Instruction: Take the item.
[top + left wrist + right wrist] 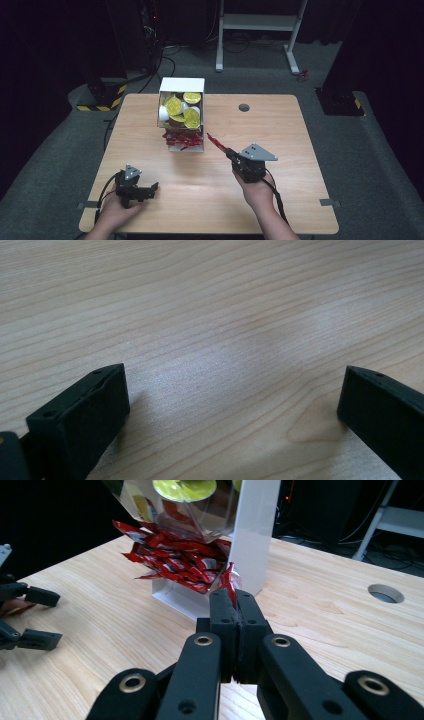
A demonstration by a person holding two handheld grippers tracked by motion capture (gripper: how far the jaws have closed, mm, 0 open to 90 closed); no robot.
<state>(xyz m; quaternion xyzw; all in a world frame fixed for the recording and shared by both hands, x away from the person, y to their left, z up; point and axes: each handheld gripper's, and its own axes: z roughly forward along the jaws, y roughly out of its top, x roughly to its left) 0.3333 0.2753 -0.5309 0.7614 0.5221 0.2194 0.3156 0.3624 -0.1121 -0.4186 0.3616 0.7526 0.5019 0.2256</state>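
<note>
Right gripper view: fingers (248, 611) pinching red packet (229, 582).

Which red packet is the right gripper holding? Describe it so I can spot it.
Start at the white dispenser box at the table's far edge, with red packets spilling from its lower tray. The held packet sticks out of the right gripper, right of that tray: alone, apart from the pile.

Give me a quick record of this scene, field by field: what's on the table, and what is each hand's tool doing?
Surface: wooden table
Container: white dispenser box, yellow-lidded cups on top, red packets below
Right tool: shut on one red packet, beside the box
Left tool: jaws open, nothing between them, low over bare wood
Table hole: far side, right of the box
</note>
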